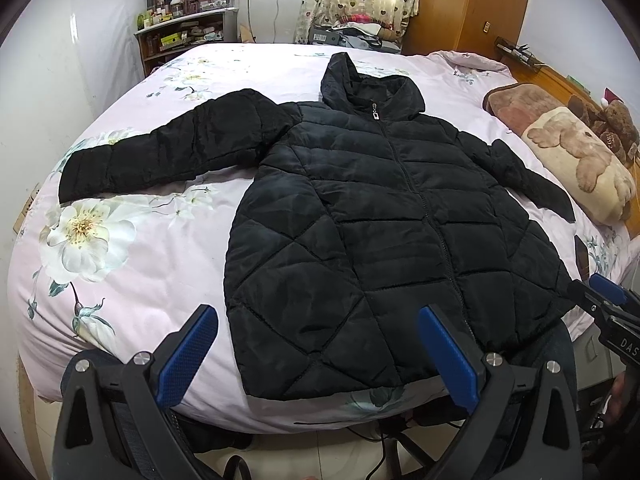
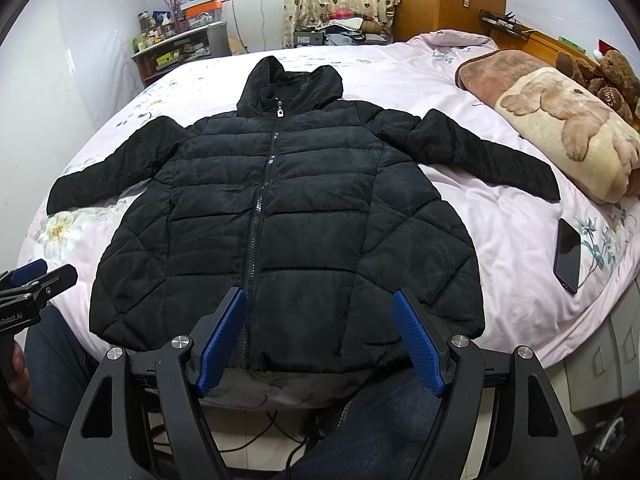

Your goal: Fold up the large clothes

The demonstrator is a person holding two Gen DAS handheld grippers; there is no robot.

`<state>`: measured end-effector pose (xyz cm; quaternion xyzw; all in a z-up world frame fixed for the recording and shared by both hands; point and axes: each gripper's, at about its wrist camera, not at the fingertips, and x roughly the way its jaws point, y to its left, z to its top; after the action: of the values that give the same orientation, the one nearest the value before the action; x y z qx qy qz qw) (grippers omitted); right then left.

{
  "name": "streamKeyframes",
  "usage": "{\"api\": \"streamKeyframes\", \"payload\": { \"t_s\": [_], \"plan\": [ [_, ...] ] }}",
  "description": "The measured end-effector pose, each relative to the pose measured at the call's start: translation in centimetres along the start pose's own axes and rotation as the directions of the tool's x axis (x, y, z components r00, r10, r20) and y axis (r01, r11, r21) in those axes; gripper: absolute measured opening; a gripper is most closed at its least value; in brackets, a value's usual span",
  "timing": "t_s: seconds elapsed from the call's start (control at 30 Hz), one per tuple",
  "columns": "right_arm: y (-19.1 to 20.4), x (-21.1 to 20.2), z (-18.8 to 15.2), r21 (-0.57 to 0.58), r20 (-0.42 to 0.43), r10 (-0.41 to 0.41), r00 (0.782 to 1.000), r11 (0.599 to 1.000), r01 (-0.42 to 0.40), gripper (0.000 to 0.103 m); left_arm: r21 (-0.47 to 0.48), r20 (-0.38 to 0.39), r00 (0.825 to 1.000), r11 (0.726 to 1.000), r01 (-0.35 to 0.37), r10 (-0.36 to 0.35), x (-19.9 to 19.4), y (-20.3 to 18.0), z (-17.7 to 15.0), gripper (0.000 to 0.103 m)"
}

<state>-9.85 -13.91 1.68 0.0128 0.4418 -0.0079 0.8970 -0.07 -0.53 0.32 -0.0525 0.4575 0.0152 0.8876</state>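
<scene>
A black quilted hooded jacket (image 1: 380,220) lies flat and zipped on the bed, front up, both sleeves spread out, hem toward me; it also shows in the right wrist view (image 2: 280,216). My left gripper (image 1: 320,320) is open and empty, held above the near bed edge at the jacket's left hem corner. My right gripper (image 2: 320,300) is open and empty, held above the middle of the hem. The right gripper also shows at the right edge of the left wrist view (image 1: 608,300), and the left gripper at the left edge of the right wrist view (image 2: 36,280).
The bed has a pink floral cover (image 1: 140,240). A rolled bear-print blanket (image 2: 568,132) and a teddy bear (image 2: 612,76) lie at the right. A black phone (image 2: 568,256) lies on the cover right of the jacket. Cluttered shelves (image 1: 184,36) stand behind. My legs (image 2: 380,420) are below.
</scene>
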Motion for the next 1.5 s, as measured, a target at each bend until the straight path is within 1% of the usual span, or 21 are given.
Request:
{"api": "streamKeyframes", "payload": {
  "t_s": [1.5],
  "plan": [
    [0.11,0.39,-0.23,-0.005,-0.012,-0.005,1.0,1.0,0.005,0.075,0.0,-0.012,1.0,1.0,0.013,-0.013,-0.02,-0.31,-0.46,0.101]
  ]
}}
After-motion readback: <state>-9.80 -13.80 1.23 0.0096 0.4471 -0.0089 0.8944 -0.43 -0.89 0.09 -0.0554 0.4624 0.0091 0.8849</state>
